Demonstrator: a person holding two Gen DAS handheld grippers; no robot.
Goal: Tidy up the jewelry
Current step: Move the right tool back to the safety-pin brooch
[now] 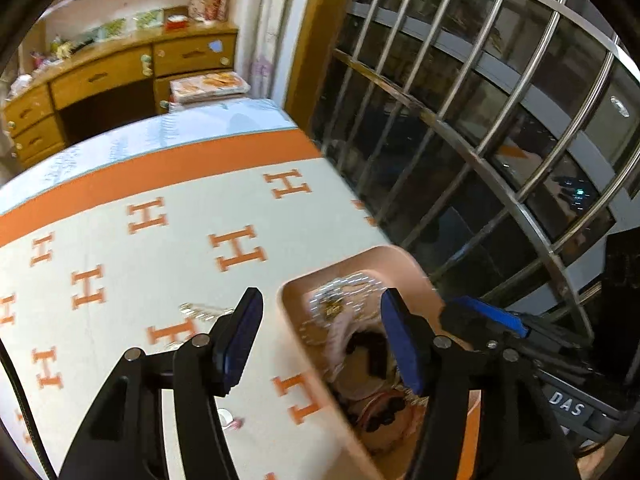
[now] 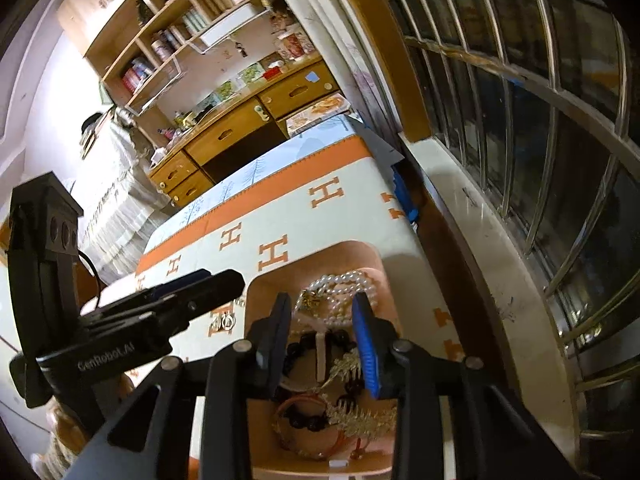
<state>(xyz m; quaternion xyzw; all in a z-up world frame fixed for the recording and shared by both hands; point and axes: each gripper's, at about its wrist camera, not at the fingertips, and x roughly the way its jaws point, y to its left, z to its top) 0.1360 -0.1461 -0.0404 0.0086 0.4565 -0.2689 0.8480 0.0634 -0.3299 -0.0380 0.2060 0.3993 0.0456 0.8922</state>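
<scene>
A pink tray (image 1: 296,320) (image 2: 260,292) sits on the white cloth with orange H marks, near the window edge. It holds a pearl necklace (image 2: 344,284), dark bead bracelets (image 2: 304,348), a gold comb (image 2: 360,420) and a red bangle (image 2: 288,404). My left gripper (image 1: 324,344) is open, its fingers straddling the tray's left wall. My right gripper (image 2: 324,344) is open above the tray's jewelry, holding nothing. A silver chain (image 1: 204,312) and a small ring piece (image 1: 230,420) lie on the cloth left of the tray. Silver hoop earrings (image 2: 226,322) lie beside the tray.
A barred window (image 1: 480,120) runs along the right side with a stone sill (image 2: 480,260). A wooden desk with drawers (image 1: 100,80) and shelves (image 2: 180,32) stand at the far end. The left gripper's body (image 2: 120,320) shows at left in the right wrist view.
</scene>
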